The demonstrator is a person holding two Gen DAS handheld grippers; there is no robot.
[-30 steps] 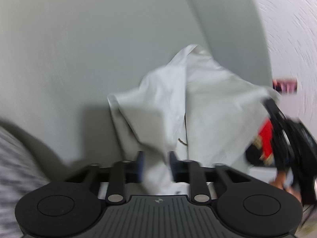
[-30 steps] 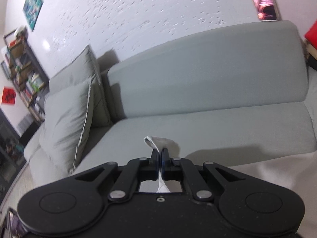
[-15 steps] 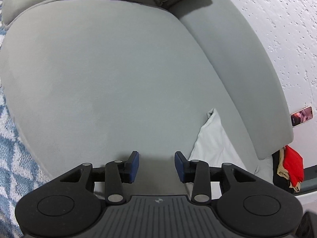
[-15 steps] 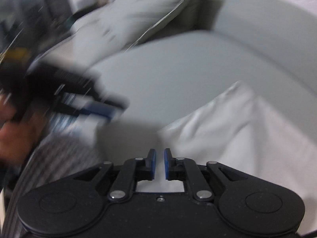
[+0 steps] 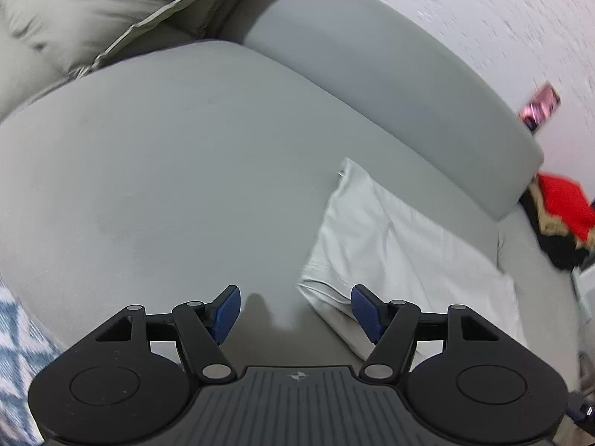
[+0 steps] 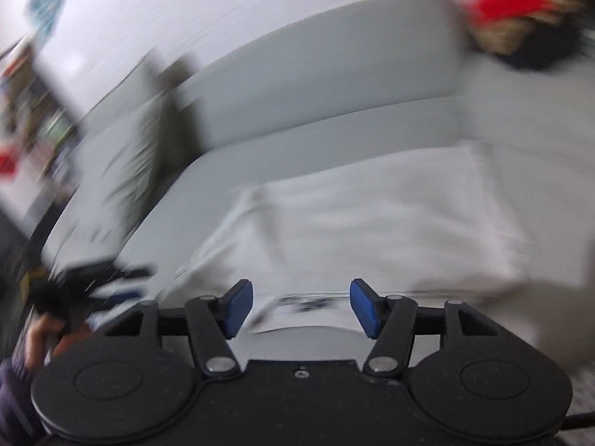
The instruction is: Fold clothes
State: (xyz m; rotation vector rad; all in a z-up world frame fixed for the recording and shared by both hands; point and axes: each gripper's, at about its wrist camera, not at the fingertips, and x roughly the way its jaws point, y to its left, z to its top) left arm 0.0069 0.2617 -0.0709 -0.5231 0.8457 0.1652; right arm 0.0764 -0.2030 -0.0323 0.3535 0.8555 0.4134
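A white garment (image 5: 394,245) lies folded flat on the grey sofa seat (image 5: 178,171), toward its right end. My left gripper (image 5: 293,310) hovers over the seat by the garment's near left corner; its jaws are opening and nothing is between them. The right wrist view is blurred by motion. There the same white garment (image 6: 372,223) spreads across the seat, and my right gripper (image 6: 301,306) is over its near edge. Those jaws are opening too, with the pads clear of the cloth. The left gripper (image 6: 96,275) and the hand holding it show as a dark blur at lower left.
Grey cushions (image 5: 93,11) lean at the sofa's left end. A pile of red, tan and black clothes (image 5: 561,219) sits past the sofa's right end. A blue-and-white patterned rug (image 5: 18,356) lies below the seat's front edge. A white textured wall stands behind the backrest (image 5: 390,85).
Both grippers let go of the white garment, which was hanging a second ago and now lies flat on the seat. Both sets of jaws have widened. The right gripper has swung across fast.
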